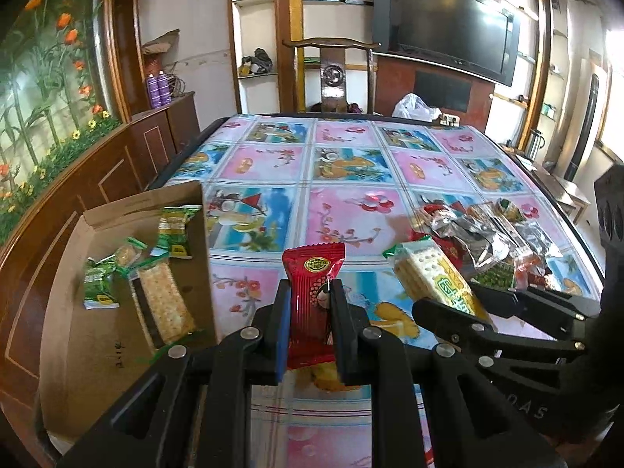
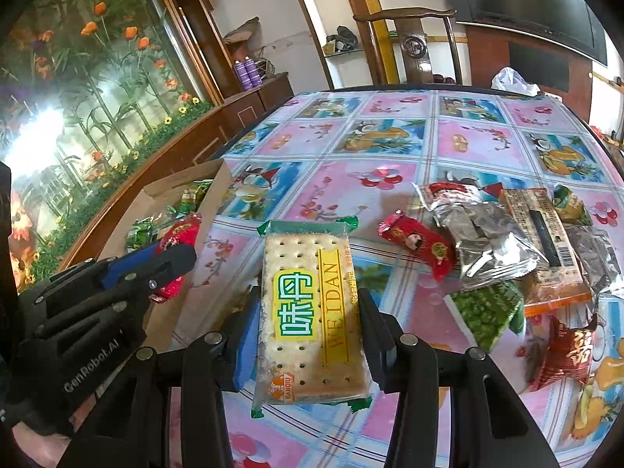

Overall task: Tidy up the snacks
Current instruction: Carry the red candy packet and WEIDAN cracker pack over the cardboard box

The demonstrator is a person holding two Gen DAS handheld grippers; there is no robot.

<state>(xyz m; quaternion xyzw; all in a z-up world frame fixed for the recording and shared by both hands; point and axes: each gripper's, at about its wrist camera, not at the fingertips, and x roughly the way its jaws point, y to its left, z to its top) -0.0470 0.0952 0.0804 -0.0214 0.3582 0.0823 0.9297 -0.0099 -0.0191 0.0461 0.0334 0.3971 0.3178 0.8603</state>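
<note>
Left hand-held gripper [image 1: 310, 314] pinches red snack packet [image 1: 312, 292] mid-body beside cardboard box [image 1: 70, 335]; right hand-held gripper [image 2: 310, 331] clamps brittle cracker pack [image 2: 308, 312] edgewise.

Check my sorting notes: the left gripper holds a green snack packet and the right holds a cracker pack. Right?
Not quite. The left gripper holds a red snack packet, not green, as the left wrist view shows. The right gripper does hold the cracker pack.
</note>
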